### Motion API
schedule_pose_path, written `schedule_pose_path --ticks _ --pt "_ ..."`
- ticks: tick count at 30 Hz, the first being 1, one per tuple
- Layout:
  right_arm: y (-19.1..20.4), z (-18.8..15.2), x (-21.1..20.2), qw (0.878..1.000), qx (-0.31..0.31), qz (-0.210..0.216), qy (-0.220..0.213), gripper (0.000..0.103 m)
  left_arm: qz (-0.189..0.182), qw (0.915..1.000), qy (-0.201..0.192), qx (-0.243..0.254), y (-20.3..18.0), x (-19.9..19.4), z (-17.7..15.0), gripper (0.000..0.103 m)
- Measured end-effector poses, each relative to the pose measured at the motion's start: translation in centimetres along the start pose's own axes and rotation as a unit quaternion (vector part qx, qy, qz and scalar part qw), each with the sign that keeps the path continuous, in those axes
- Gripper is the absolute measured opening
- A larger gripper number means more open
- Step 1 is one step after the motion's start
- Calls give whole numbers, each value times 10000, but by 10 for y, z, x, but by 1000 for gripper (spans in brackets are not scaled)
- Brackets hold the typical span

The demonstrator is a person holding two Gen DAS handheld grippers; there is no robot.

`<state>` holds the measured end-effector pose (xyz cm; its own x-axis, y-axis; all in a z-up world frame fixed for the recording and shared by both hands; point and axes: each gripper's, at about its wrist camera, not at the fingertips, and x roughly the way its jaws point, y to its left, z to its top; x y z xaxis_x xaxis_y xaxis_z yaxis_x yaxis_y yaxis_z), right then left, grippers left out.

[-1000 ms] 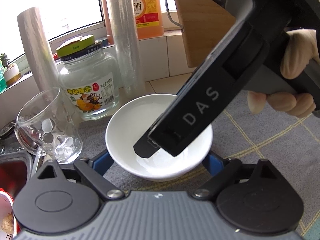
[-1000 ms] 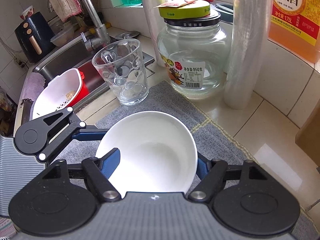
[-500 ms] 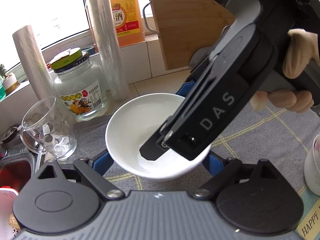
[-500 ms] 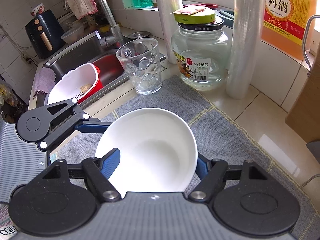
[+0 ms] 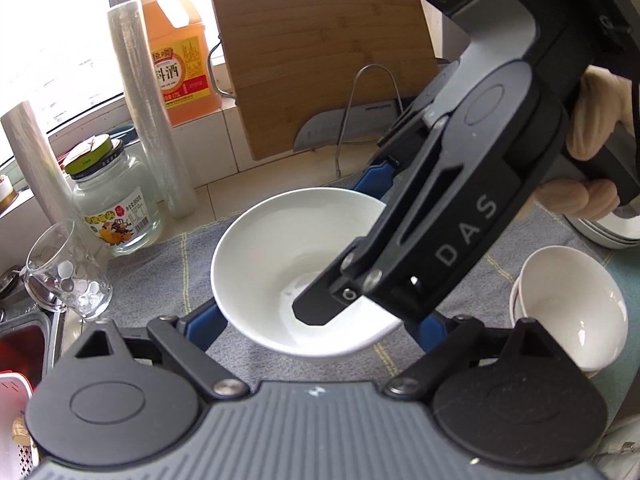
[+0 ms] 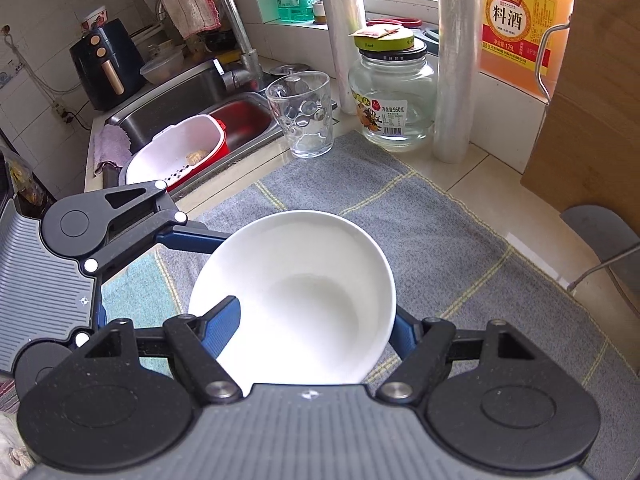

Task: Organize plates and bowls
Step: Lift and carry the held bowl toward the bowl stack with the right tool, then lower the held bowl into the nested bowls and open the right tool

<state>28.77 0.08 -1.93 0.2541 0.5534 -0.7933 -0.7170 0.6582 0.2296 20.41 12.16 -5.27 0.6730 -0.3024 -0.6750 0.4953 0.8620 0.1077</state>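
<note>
Grey mat (image 6: 420, 216) under white bowl (image 6: 304, 292), bowl clamped by right gripper (image 6: 316, 322), rim hidden by it, left gripper (image 5: 316, 322) around bowl, its grip hard to tell, second bowl (image 5: 568, 312) cut off.

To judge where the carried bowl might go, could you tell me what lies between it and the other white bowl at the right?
In the left wrist view, only bare grey mat separates the carried bowl from the other bowl.
</note>
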Motion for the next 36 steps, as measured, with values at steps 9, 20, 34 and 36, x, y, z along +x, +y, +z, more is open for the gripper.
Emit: schedule_pose_path --ticks 9,20,34,36 --pt "6 -38 -44 10000 18 -96 12 81 -257 9996 -46 136 -39 -20 5 94" --pt "5 -70 -88 9995 155 -248 -107 81 -483 9979 -182 379 -76 -35 16 94" --pt "-1 -110 -116 9981 387 -483 -53 81 -813 9947 -143 611 -115 -31 17 94" --pt "-1 -115 -116 9979 439 -477 -10 81 -855 9944 -102 612 -119 -30 15 94"
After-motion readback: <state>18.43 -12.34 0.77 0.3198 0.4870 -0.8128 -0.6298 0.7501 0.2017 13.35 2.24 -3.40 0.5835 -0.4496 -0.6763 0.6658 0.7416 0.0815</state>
